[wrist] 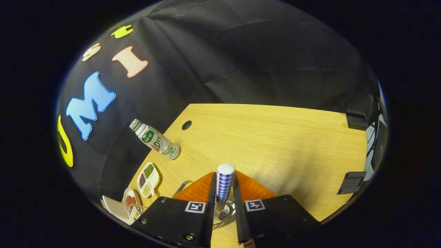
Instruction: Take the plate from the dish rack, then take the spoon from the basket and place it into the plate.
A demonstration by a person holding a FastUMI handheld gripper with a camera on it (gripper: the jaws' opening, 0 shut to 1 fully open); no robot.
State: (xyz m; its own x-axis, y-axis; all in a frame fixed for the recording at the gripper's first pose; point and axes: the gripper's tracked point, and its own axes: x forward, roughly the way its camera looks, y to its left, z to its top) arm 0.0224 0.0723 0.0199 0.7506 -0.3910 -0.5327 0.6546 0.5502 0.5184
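- a drink bottle (155, 139) with a green cap, standing near the table's (275, 144) far corner
- a two-part snack dish (148, 179) with green and pale bits
- a small bowl (130, 199) of something reddish just beside it

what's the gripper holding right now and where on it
The gripper is shut on the spoon with the blue-and-white checked handle; both fingers press the sides of the handle, whose rounded white end sticks out beyond them.
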